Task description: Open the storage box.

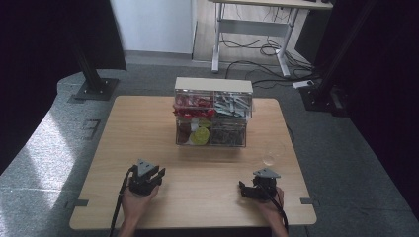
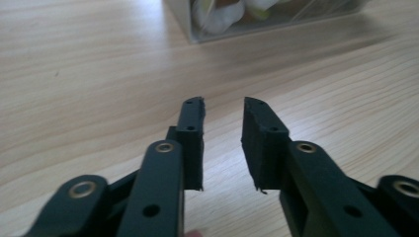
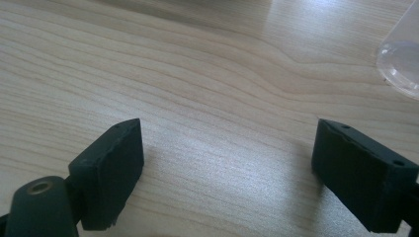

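A clear plastic drawer box point(image 1: 232, 129) stands at the table's far middle, its compartments holding red, yellow, grey and dark small parts. My left gripper point(image 1: 159, 174) rests low over the wood at the front left, held in a hand. Its jaws point(image 2: 223, 106) are open with a narrow gap and nothing between them, pointing toward the box's lower corner point(image 2: 197, 34). My right gripper point(image 1: 242, 188) sits at the front right, also in a hand. Its jaws point(image 3: 228, 126) are spread wide over bare wood. A clear cup point(image 1: 273, 152) lies just beyond it, and the cup's rim point(image 3: 401, 64) shows at the right.
The wooden table point(image 1: 148, 128) has bare surface between the grippers and the box. Black frame posts point(image 1: 91, 69) stand on the floor at both back corners. A desk frame with cables point(image 1: 257, 44) is farther back.
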Tool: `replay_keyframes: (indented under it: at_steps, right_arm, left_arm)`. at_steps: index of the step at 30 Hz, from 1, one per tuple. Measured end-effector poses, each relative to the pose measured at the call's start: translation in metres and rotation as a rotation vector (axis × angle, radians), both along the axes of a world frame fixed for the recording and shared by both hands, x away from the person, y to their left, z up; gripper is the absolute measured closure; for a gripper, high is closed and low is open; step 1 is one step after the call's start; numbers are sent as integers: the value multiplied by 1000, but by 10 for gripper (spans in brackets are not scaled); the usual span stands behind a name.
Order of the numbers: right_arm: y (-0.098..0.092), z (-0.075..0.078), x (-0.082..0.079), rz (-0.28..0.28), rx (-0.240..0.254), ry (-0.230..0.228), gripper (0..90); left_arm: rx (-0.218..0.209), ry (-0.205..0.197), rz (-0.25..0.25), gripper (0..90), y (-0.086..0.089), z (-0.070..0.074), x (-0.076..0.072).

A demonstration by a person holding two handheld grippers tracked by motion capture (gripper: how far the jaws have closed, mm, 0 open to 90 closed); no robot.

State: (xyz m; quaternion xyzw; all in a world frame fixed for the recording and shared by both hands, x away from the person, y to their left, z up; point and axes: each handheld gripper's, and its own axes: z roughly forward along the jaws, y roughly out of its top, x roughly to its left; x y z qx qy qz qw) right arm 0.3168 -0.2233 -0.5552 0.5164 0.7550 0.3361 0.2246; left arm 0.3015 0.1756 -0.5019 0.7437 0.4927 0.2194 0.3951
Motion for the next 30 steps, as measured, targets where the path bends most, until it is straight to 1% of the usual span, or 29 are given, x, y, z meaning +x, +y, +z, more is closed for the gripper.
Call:
replay_keyframes:
  at_steps: [4,7,11,12,15,19,21,24,30]
  right_arm:
    - [0,0,0,-1,0,0,128]
    - [0,0,0,-2,0,-1,131]
    - [0,0,0,-4,0,-1,132]
    - [0,0,0,-4,0,-2,133]
    - [0,0,0,-4,1,-2,134]
    - [0,0,0,-5,1,-2,134]
    - [0,0,0,-5,1,-2,135]
    - [0,0,0,-5,0,-2,135]
    - [0,0,0,-6,0,-3,136]
  left_arm:
    - [-13,-19,-20,794,-2,6,-1]
    - [-23,-19,-28,834,-2,9,0]
    - [-33,-11,-35,857,-2,12,2]
    - [-40,-11,-37,862,-2,12,3]
    - [-85,-19,-49,880,-4,14,5]
    - [-108,-35,-50,891,-9,17,8]
    - [-109,-37,-57,895,-12,17,10]
    - [-105,-29,-67,897,-16,18,13]
    - [-111,-12,-87,900,-23,19,19]
